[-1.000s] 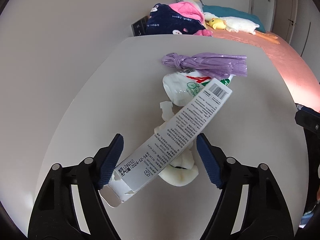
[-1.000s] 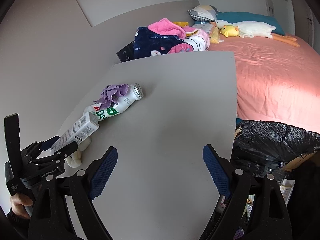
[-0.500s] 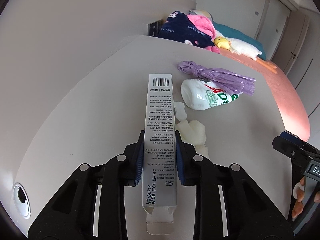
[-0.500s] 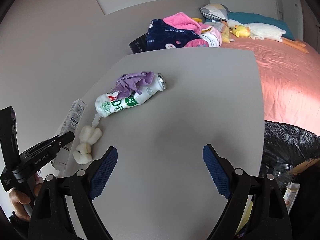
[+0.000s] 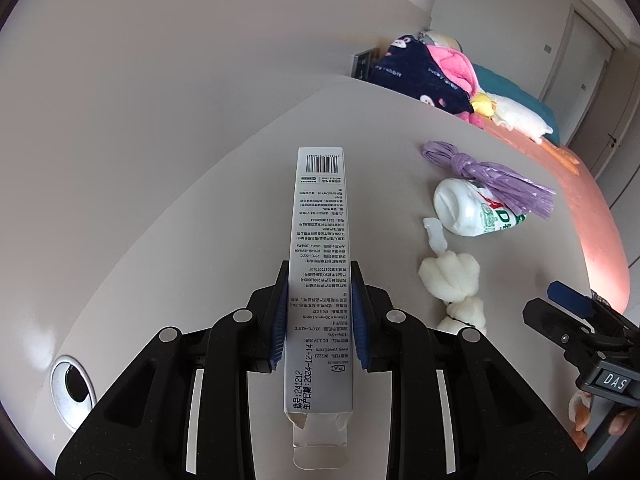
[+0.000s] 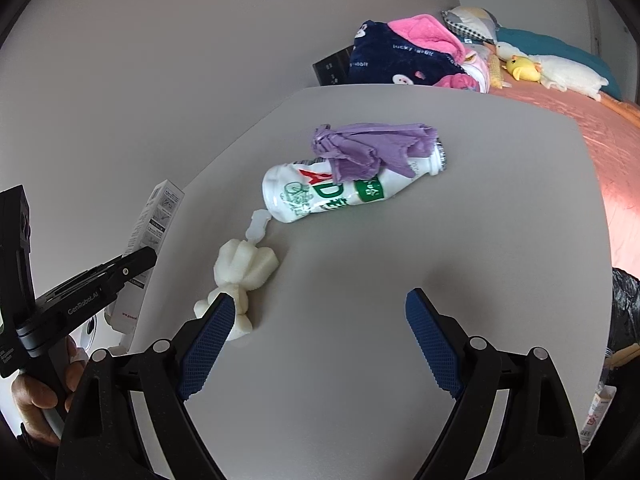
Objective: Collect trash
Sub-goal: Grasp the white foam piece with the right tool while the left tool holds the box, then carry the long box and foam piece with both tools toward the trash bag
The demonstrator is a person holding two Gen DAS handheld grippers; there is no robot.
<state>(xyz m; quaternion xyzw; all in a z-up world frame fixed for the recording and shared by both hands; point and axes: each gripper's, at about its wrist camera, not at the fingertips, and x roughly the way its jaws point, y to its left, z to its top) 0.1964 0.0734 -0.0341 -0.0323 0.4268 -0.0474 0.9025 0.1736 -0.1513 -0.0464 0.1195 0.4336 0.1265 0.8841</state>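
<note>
Trash on bench: one box gripped, three items loose.

Left gripper (image 5: 320,312): jaws closed on a long printed box (image 5: 320,264), held lengthwise above the bench (image 6: 400,280), open flap nearest. Right gripper (image 6: 316,340): jaws wide apart, nothing between them, over bare bench. Just beyond its left finger: white foam wad (image 6: 244,266). Farther: white bottle (image 6: 320,192) lying on its side, purple bag (image 6: 372,148) draped over it. Far right: bed (image 6: 600,140) with clothes pile (image 6: 404,60).

A pale grey surface (image 6: 460,264) meets a plain white wall (image 5: 168,60) on the left. Far right, a bed (image 6: 568,116) with a pink sheet carries piled clothes (image 6: 404,56), pillows and 1 plush duck (image 6: 520,69).
</note>
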